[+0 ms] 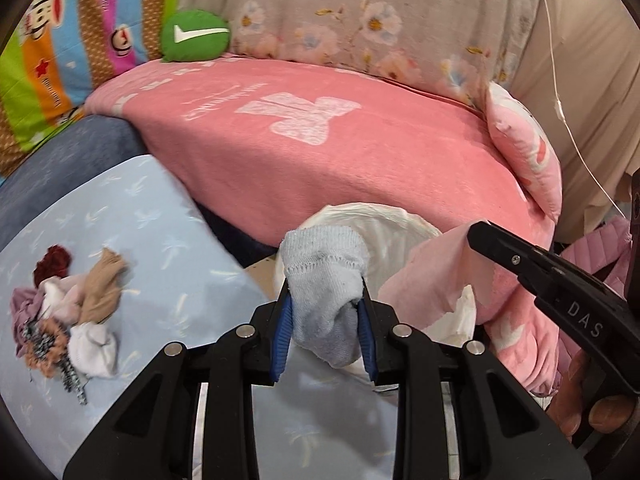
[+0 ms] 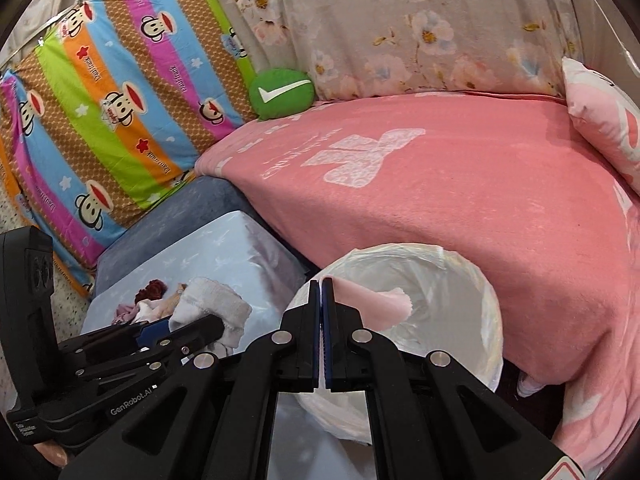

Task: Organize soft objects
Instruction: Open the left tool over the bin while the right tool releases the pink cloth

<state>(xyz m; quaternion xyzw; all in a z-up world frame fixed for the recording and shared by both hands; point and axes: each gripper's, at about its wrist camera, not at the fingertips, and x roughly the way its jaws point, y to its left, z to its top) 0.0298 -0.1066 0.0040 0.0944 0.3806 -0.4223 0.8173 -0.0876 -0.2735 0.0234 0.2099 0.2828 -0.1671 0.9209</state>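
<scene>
My left gripper [image 1: 325,292] is shut on a rolled pale blue-grey sock [image 1: 324,276], held just in front of a white bag-lined bin [image 1: 396,224]. In the right wrist view my right gripper [image 2: 322,280] is shut on a pink cloth [image 2: 372,300] that hangs over the bin's [image 2: 472,320] open mouth. The same pink cloth [image 1: 432,276] shows in the left wrist view, under the right gripper's finger [image 1: 516,254]. A pile of small socks and cloths [image 1: 68,312] lies on the light blue sheet [image 1: 160,216]. The left gripper with its sock [image 2: 212,308] appears at lower left in the right wrist view.
A pink blanket [image 1: 320,128] covers the bed behind the bin. A green round cushion [image 1: 195,35] sits at its far corner, against a striped cartoon sheet [image 2: 104,120] and a floral cloth [image 1: 360,12]. A pink pillow [image 1: 528,152] lies at the right. A thin white cord [image 1: 560,108] hangs at right.
</scene>
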